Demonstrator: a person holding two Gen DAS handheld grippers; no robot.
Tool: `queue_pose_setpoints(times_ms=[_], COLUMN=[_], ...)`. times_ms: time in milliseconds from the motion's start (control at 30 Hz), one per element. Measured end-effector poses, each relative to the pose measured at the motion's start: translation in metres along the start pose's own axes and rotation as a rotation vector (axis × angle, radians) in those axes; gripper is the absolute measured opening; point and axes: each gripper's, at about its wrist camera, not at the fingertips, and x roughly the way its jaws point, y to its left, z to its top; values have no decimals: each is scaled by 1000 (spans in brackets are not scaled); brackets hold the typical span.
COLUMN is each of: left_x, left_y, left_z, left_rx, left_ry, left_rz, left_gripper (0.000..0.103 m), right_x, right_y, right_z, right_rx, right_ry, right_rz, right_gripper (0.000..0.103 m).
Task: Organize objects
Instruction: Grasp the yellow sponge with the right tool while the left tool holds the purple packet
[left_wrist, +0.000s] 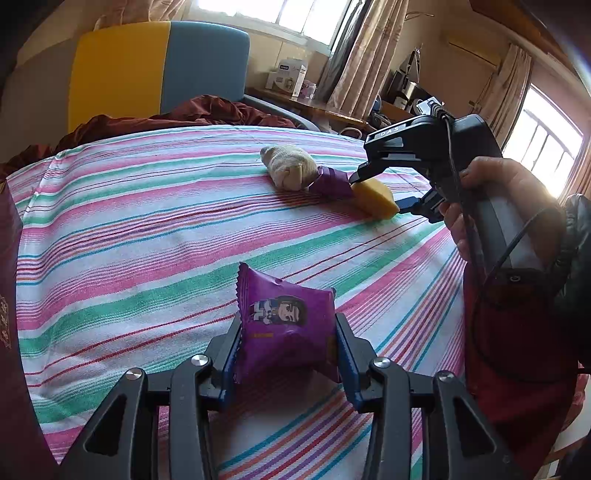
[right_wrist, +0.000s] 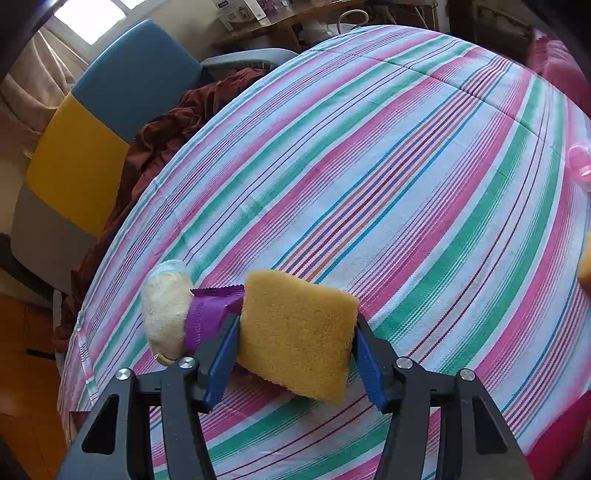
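Observation:
My left gripper (left_wrist: 286, 328) is shut on a purple snack packet (left_wrist: 284, 325) with a cartoon figure, held just above the striped bedsheet (left_wrist: 147, 229). My right gripper (right_wrist: 295, 332) is shut on a yellow sponge (right_wrist: 295, 332); it also shows in the left wrist view (left_wrist: 375, 199), low over the sheet. Next to the sponge lie a second purple packet (right_wrist: 207, 314) and a beige rolled sock (right_wrist: 166, 314), touching each other. Both show in the left wrist view, the packet (left_wrist: 330, 182) and the sock (left_wrist: 290, 166).
A dark red quilt (left_wrist: 184, 114) is bunched at the bed's head, before a yellow and blue headboard (left_wrist: 155, 70). A wooden desk (left_wrist: 314, 107) with boxes stands beyond. A pink object (right_wrist: 580, 162) and a yellow one (right_wrist: 585, 262) sit at the right edge.

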Motion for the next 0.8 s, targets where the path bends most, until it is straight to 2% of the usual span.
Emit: queue_pose_setpoints(times_ms=[200,800], left_x=[0,-3], left_y=[2,-6], left_z=[0,-4], left_rx=[-8,28], left_ry=[-1,-3], left_rz=[-5,37], left_gripper=[43,44], right_x=[0,5], right_y=[-5,2], right_z=[2,4], right_rx=[39,-11], right_ry=[2,1], right_rz=[30,-3], right_gripper=[62,62])
